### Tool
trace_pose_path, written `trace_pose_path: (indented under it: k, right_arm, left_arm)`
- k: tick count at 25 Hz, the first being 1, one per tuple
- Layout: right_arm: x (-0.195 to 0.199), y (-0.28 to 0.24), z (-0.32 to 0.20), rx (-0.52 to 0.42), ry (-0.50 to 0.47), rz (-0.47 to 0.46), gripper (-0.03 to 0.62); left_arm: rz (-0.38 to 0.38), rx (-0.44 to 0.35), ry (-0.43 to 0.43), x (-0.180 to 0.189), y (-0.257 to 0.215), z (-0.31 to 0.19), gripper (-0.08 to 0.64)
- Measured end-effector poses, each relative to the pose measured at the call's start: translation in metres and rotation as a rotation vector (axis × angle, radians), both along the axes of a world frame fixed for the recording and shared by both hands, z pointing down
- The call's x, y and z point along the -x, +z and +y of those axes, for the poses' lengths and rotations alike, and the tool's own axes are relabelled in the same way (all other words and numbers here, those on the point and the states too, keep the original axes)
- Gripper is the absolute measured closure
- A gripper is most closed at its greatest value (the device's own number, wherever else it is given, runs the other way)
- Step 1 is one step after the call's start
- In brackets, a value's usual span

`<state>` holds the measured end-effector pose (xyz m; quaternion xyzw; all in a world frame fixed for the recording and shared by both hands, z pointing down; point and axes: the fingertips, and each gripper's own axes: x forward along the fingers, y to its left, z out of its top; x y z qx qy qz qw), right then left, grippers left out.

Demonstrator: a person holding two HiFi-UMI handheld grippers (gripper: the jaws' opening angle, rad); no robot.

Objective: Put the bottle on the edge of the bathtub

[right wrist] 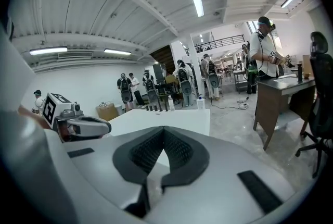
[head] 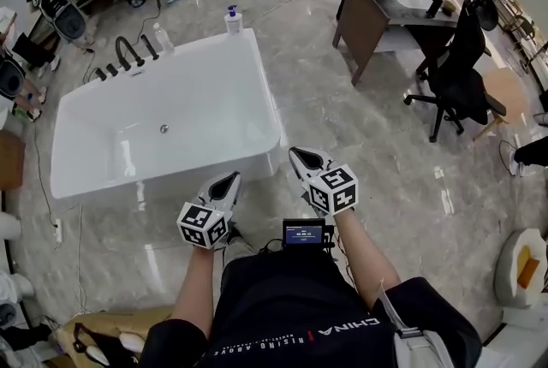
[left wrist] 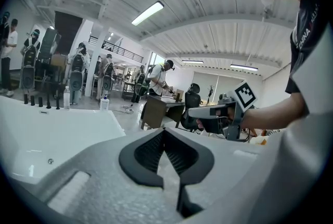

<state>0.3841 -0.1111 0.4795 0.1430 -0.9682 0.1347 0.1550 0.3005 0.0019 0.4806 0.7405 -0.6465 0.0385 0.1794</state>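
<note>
While we stand at the near end of the white bathtub (head: 154, 174), we hold both grippers side by side over the floor (head: 385, 152), just off the tub's near corner. The left gripper (head: 231, 180) and the right gripper (head: 298, 155) are each clenched on nothing, jaw tips meeting. The pump bottle (head: 232, 20) stands upright on the tub's far rim, well apart from both.
</note>
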Motion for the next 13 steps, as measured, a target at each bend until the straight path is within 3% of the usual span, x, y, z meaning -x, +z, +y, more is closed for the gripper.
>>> trace_pose_path:
  k: [13]
  right_arm:
    - [-0.012, -0.002, -0.005, -0.008, -0.009, -0.004, 0.578]
  left_arm:
    - [-0.014, -0.007, -0.012, -0.015, -0.003, -0.011, 0.551]
